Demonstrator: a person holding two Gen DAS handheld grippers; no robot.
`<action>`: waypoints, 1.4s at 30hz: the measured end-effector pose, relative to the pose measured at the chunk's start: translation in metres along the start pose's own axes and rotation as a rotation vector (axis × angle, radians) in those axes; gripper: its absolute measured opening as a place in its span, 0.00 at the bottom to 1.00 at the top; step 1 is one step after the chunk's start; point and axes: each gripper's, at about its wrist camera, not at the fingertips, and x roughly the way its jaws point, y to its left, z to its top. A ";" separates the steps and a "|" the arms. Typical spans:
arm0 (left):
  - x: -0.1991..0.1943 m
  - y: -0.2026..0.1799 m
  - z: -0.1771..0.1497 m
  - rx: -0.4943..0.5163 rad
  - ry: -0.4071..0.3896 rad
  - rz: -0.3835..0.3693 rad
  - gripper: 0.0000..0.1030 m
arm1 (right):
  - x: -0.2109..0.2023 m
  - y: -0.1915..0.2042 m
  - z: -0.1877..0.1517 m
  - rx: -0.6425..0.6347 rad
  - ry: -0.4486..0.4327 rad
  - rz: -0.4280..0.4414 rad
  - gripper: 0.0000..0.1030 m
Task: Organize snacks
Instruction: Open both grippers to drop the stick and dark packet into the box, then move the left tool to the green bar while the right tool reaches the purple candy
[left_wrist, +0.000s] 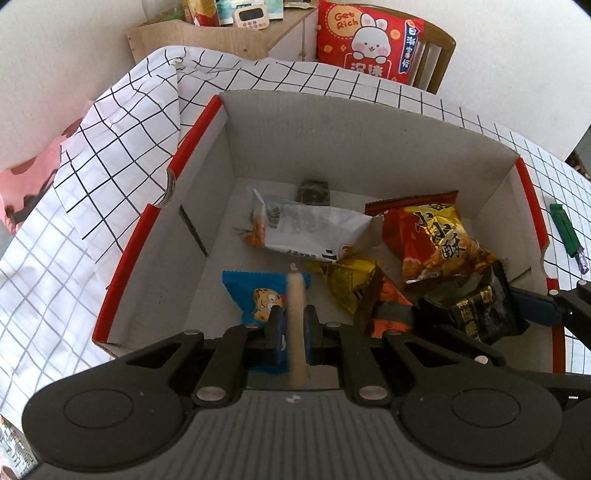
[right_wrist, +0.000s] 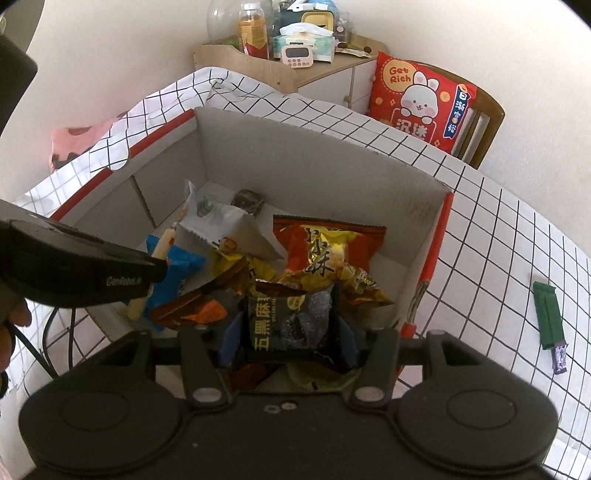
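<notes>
So the left gripper is clamped on a thin beige snack stick, and a black sesame packet sits between the right gripper's parted jaws, both over the cardboard box. Dropping-in looks underway; both just need releasing, probably.

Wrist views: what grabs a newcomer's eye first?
The open cardboard box with red rims fills both views, sitting on a grid-patterned cloth, with bright snack packets heaped toward its right half. The left tool pinches a thin pale stick snack above a blue packet; the right tool brackets a black sesame packet. Behind, a red rabbit cushion rests on a chair.
</notes>
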 end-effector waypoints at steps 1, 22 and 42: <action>-0.001 0.000 -0.001 0.002 -0.002 0.000 0.10 | -0.001 0.000 -0.001 0.003 -0.001 0.001 0.54; -0.047 -0.003 -0.016 -0.010 -0.087 -0.049 0.25 | -0.054 -0.018 -0.006 0.087 -0.107 0.071 0.73; -0.115 -0.056 -0.030 0.027 -0.265 -0.111 0.58 | -0.124 -0.075 -0.030 0.162 -0.222 0.129 0.83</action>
